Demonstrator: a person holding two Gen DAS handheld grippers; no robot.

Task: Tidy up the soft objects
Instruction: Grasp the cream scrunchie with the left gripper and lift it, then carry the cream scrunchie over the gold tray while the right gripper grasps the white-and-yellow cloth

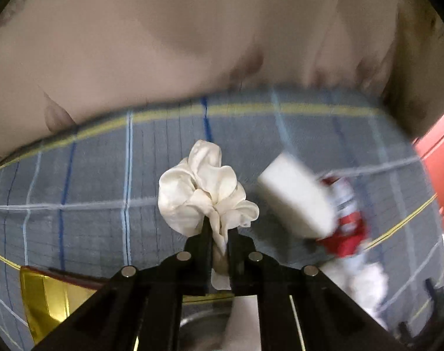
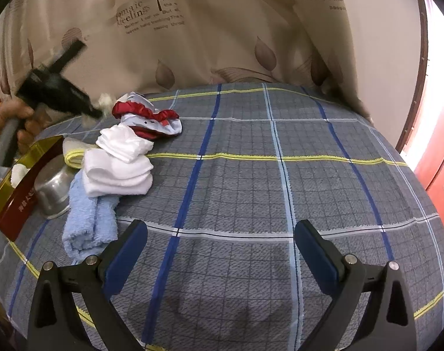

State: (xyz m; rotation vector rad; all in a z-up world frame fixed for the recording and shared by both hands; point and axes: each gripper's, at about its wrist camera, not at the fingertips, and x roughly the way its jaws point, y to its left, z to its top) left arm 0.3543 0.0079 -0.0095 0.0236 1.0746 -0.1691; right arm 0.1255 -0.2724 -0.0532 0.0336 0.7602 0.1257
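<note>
My left gripper (image 1: 220,231) is shut on a cream satin scrunchie (image 1: 204,193) and holds it above the plaid bed cover (image 1: 90,181). The same gripper shows blurred at the far left of the right wrist view (image 2: 97,108), with the scrunchie (image 2: 104,99) at its tip. My right gripper (image 2: 220,234) is open and empty above the plaid cover (image 2: 251,175). On the cover lie white folded socks (image 2: 119,163), a rolled light blue towel (image 2: 88,225) and a red and white cloth (image 2: 151,120). The white socks (image 1: 298,196) and red cloth (image 1: 344,219) are blurred in the left wrist view.
A gold and red box (image 2: 20,181) sits at the left edge, with a metal cup (image 2: 50,190) beside it and a yellow-edged cloth (image 2: 74,153) behind. The gold box (image 1: 46,295) lies below my left gripper. A leaf-print curtain (image 2: 222,29) hangs behind. A red door (image 2: 438,161) is at right.
</note>
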